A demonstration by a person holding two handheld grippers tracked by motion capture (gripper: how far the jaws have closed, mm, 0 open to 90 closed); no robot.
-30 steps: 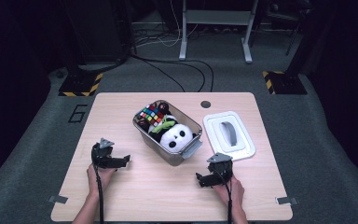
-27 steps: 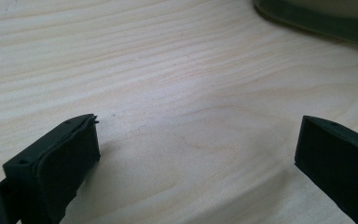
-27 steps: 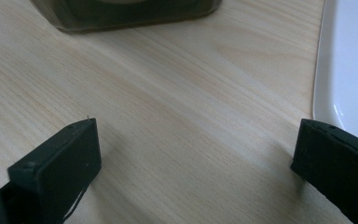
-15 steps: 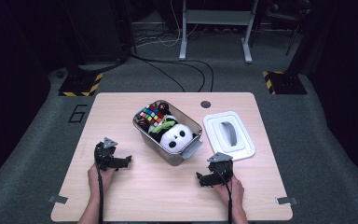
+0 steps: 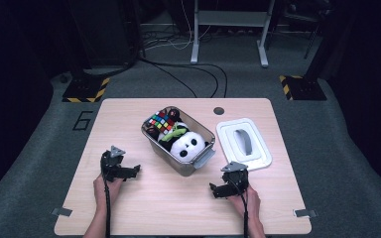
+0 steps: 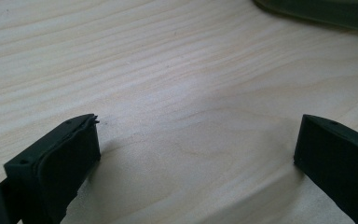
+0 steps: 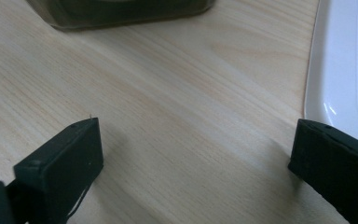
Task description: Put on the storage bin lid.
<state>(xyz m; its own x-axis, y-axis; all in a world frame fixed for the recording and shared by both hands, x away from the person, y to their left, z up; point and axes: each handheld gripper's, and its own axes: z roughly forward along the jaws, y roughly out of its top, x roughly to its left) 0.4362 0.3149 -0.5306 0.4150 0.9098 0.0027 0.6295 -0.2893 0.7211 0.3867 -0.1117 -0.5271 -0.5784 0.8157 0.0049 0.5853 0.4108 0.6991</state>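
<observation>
At table centre, sitting: one metal bin point(image 5: 177, 151), holding one panda plush point(image 5: 187, 146), one colour cube point(image 5: 161, 121), something green and dark, possibly more toys. Just right of it, lying flat: one white lid point(image 5: 243, 145). Resting on pale wood table point(image 5: 154, 198), both with jaws spread wide, pinching nothing: left gripper point(image 5: 129, 171), right gripper point(image 5: 217, 191). Surrounding: grey floor, cables, hazard-striped feet.

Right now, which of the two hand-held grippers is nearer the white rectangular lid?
The right gripper, just below the white rectangular lid; the left gripper sits beyond the metal bin.
</observation>
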